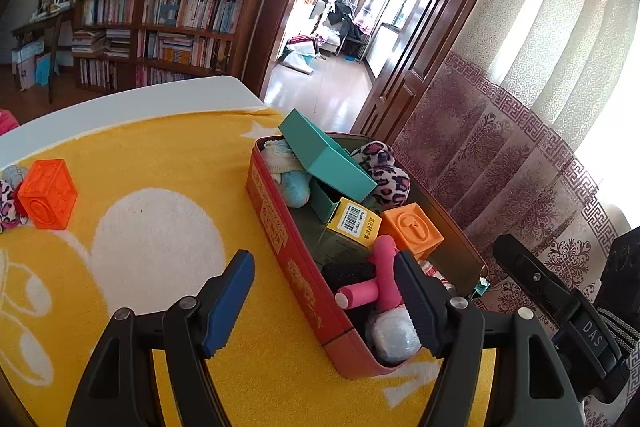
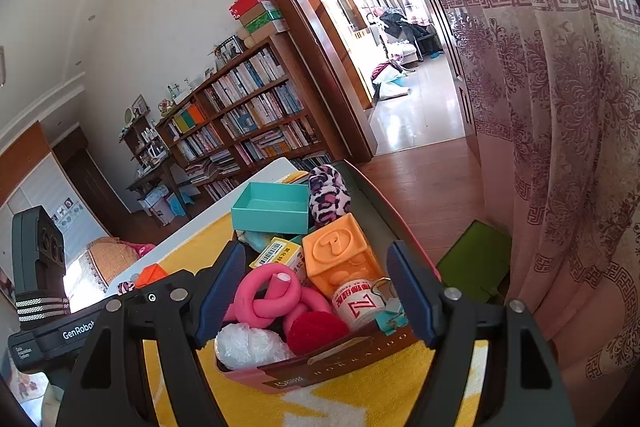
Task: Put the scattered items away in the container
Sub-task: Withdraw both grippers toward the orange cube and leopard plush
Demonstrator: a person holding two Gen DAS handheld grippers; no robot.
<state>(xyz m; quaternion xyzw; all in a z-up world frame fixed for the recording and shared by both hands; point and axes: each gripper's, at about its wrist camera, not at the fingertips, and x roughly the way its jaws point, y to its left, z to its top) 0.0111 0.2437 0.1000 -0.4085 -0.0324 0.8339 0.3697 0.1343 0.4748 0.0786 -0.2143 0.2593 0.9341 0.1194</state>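
The red tin container (image 1: pixel 280 247) sits on the yellow towel (image 1: pixel 160 155) at the counter's curtain-side edge, already crowded: a teal box (image 1: pixel 328 159), leopard-print plush (image 1: pixel 384 167), orange block (image 1: pixel 412 227), yellow carton (image 1: pixel 354 221), pink curler (image 2: pixel 268 291) and a plastic-wrapped ball (image 2: pixel 248 343). Most of the tidying looks done. An orange cube (image 1: pixel 48 193) and a small leopard-print piece (image 1: pixel 6 203) remain out on the towel. The left gripper (image 1: pixel 324 303) and right gripper (image 2: pixel 316 295) are both spread and empty.
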